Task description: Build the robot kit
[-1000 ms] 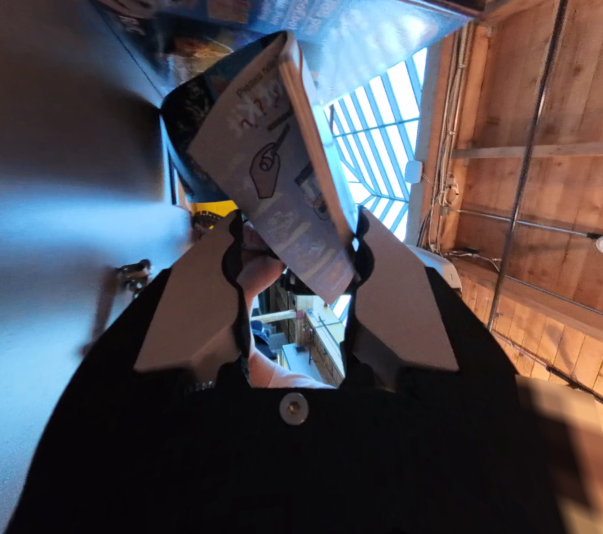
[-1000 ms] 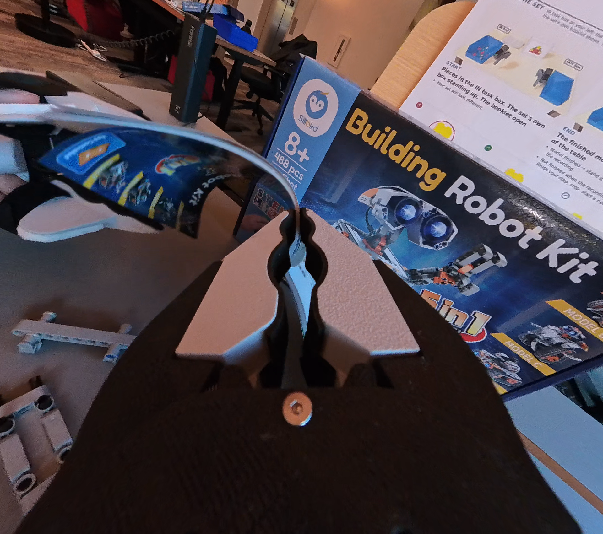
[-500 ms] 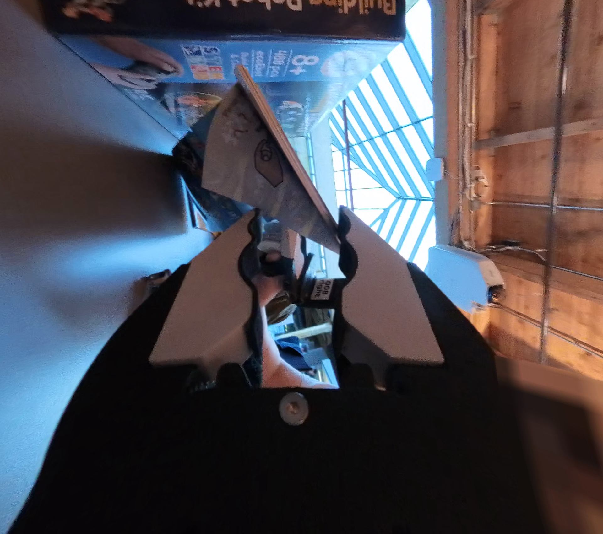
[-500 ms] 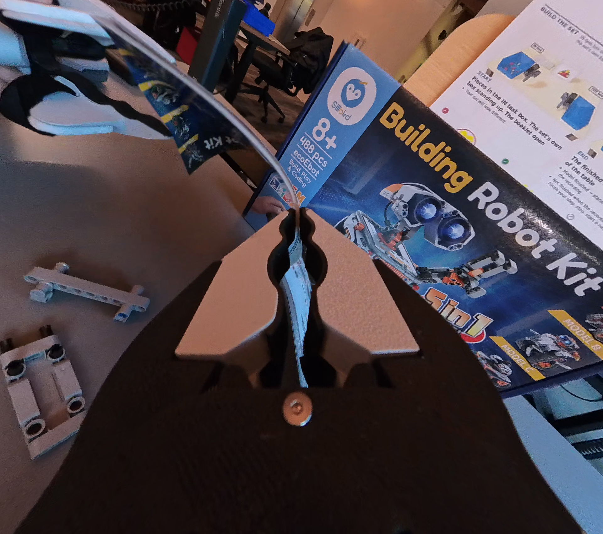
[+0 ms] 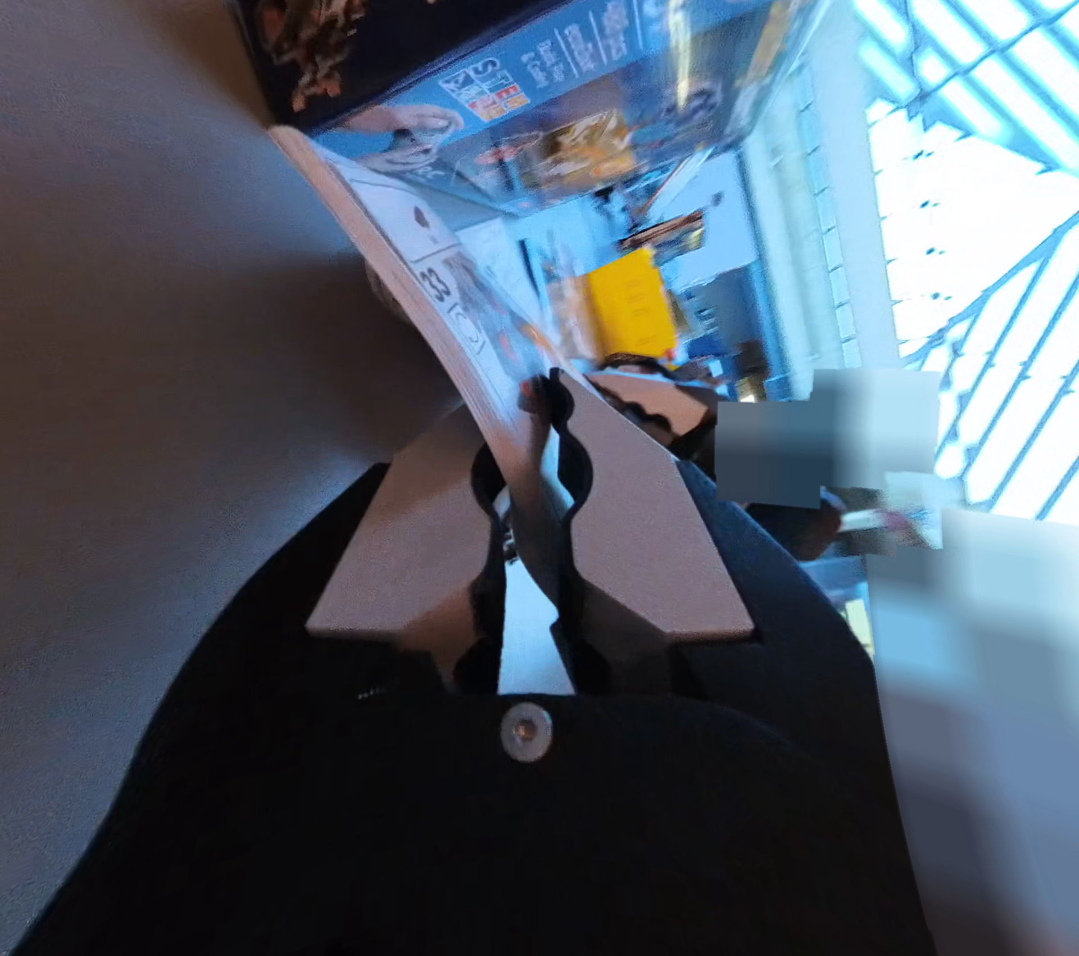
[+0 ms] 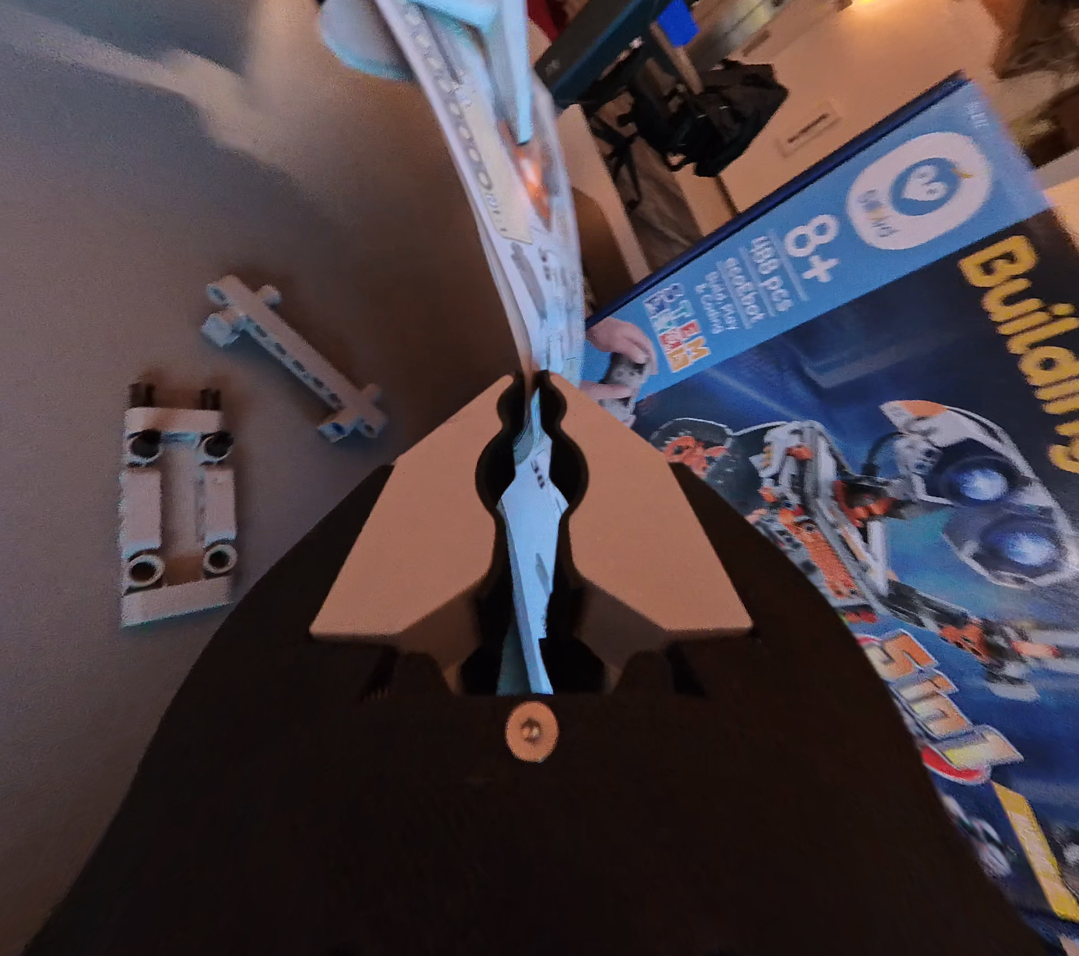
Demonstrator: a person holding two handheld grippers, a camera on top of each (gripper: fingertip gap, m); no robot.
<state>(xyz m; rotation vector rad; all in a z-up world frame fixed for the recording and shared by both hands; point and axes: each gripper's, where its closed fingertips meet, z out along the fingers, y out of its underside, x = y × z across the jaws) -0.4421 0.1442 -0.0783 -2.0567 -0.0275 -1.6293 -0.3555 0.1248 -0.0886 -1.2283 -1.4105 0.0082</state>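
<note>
My right gripper [image 6: 530, 385] and left gripper [image 5: 528, 405] each pinch the booklet [image 6: 525, 227], thin, printed, bowed between them. Left of my right gripper, two grey parts [image 6: 175, 504] lie on the beige table [image 6: 87, 227]; a printed box [image 6: 876, 402] stands right.

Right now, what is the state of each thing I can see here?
left gripper: shut on booklet.
right gripper: shut on booklet.
booklet: held in the air, bent between both grippers.
kit box: closed, standing on table.
grey beam: lying flat on table.
grey block: lying flat.
</note>
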